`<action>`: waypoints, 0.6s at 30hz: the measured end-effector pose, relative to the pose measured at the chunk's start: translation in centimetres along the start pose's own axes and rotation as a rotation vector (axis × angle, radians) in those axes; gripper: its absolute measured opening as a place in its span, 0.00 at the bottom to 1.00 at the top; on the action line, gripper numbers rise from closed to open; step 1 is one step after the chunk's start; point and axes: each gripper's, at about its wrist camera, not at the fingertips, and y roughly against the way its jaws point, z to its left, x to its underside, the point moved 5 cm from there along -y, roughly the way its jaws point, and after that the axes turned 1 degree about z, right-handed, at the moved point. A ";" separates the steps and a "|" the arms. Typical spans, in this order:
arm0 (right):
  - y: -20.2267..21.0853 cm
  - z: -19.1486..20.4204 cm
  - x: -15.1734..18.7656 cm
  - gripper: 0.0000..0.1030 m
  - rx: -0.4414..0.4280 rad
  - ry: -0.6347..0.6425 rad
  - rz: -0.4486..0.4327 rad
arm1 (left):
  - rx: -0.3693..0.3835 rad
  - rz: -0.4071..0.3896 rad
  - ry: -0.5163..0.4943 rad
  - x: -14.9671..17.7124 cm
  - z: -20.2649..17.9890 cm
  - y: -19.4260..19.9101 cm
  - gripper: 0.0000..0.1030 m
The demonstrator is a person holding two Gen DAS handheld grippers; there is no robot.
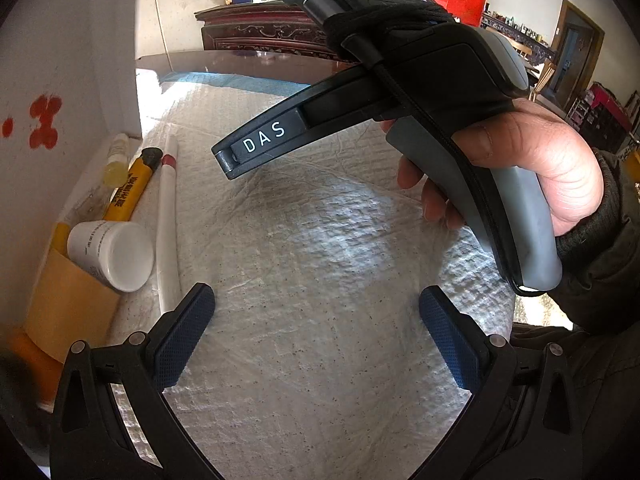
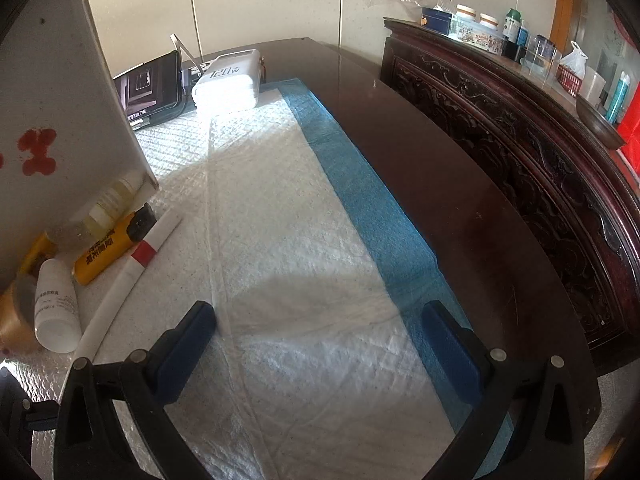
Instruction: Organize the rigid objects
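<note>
Several rigid items lie in a row along the left side of the white pad (image 2: 280, 264): a white bottle (image 2: 56, 308) on its side, a yellow tube (image 2: 108, 252) with a black cap, a long white tube (image 2: 136, 264) with a red band, and a clear bottle (image 2: 108, 208) of yellowish liquid. The left wrist view shows the same white bottle (image 1: 112, 254), yellow tube (image 1: 130, 192) and long white tube (image 1: 168, 224). My left gripper (image 1: 316, 336) is open and empty just right of them. My right gripper (image 2: 320, 340) is open and empty over the pad.
A white box wall (image 2: 60, 120) with red marks stands behind the items. A hand (image 1: 540, 160) holds the right tool's housing (image 1: 420, 80) above the pad. A power bank (image 2: 228, 80) and a phone (image 2: 148, 88) sit at the far end. A carved dark cabinet (image 2: 520, 152) borders the table (image 2: 460, 208).
</note>
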 end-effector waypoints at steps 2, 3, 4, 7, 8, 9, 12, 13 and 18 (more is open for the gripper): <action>0.0 0.0 0.0 1.00 0.000 0.000 0.000 | -0.001 0.001 -0.003 -0.1 0.1 0.0 1.00; 0.0 0.0 0.0 1.00 0.000 0.000 0.000 | 0.000 0.001 -0.001 -0.1 0.2 0.0 1.00; 0.0 0.0 0.0 1.00 0.000 0.000 0.000 | 0.000 0.000 -0.001 -0.1 0.1 -0.1 1.00; 0.0 0.0 0.0 1.00 -0.001 0.000 0.001 | 0.000 0.000 -0.001 -0.2 -0.1 -0.2 1.00; 0.0 0.0 0.0 1.00 -0.001 0.000 0.001 | 0.000 0.000 -0.001 -0.1 -0.1 -0.1 1.00; -0.1 0.0 -0.1 1.00 -0.001 0.000 0.001 | 0.000 0.000 -0.001 -0.1 -0.1 -0.1 1.00; 0.0 0.0 0.0 1.00 0.000 0.000 0.000 | 0.000 0.000 -0.001 -0.1 -0.1 -0.1 1.00; 0.0 0.0 0.0 1.00 -0.001 0.000 0.001 | 0.000 0.000 -0.001 -0.1 -0.1 -0.2 1.00; 0.1 0.0 0.0 1.00 -0.001 0.000 0.001 | 0.001 0.000 -0.001 -0.1 0.0 -0.3 1.00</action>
